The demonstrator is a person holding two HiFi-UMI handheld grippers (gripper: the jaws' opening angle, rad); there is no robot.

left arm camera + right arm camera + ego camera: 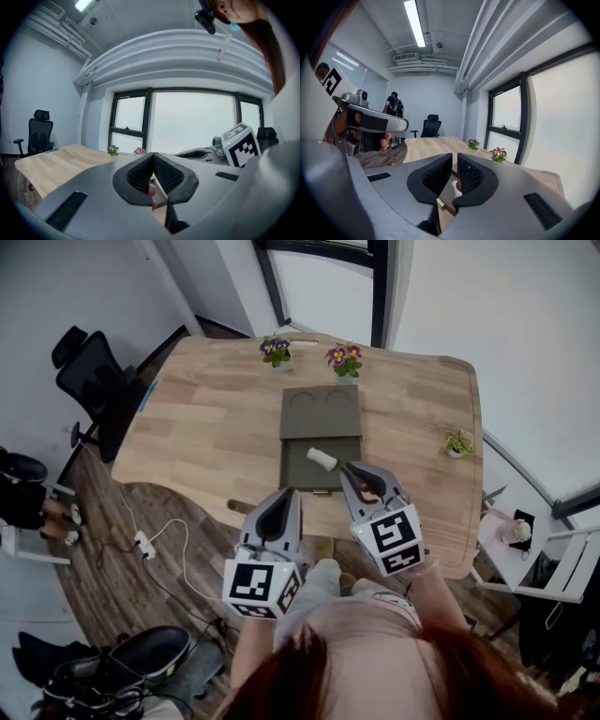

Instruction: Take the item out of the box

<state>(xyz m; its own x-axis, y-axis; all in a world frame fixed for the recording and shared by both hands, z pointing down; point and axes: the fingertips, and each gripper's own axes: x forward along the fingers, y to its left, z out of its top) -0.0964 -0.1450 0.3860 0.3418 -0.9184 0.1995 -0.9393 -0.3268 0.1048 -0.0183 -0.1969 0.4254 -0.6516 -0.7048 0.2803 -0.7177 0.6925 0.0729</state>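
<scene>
Nearest, at the bottom of the head view, the left gripper [284, 495] hangs over the table's [206, 427] near edge, low and left of the box [300, 476]. Its own view shows the pads meeting at the tips with nothing clamped between them. The right gripper [352, 470] is farther in, right of centre, over the near right part of the box's open base. Its jaws are also pressed together and empty. The item [322, 459], a small white cylinder-like piece, lies on the floor of the base. It sits just beside the right gripper's tips, up and to their left, and whether they touch I cannot tell. Its long axis runs from upper left to lower right, so its lower-right end points almost at those tips. The right gripper is clearly the nearer of the two, and the left is well apart from the item. By my reading, the right jaws must part before they can take it, and closing across the short width looks easier than along its length. Beyond the base lies the folded-back lid [321, 413] with two round hollows. At the table's far edge stand two purple flower pots [276, 351], and one small green plant [457, 442] sits at its right edge. Counted: two grippers, one box, one item.
</scene>
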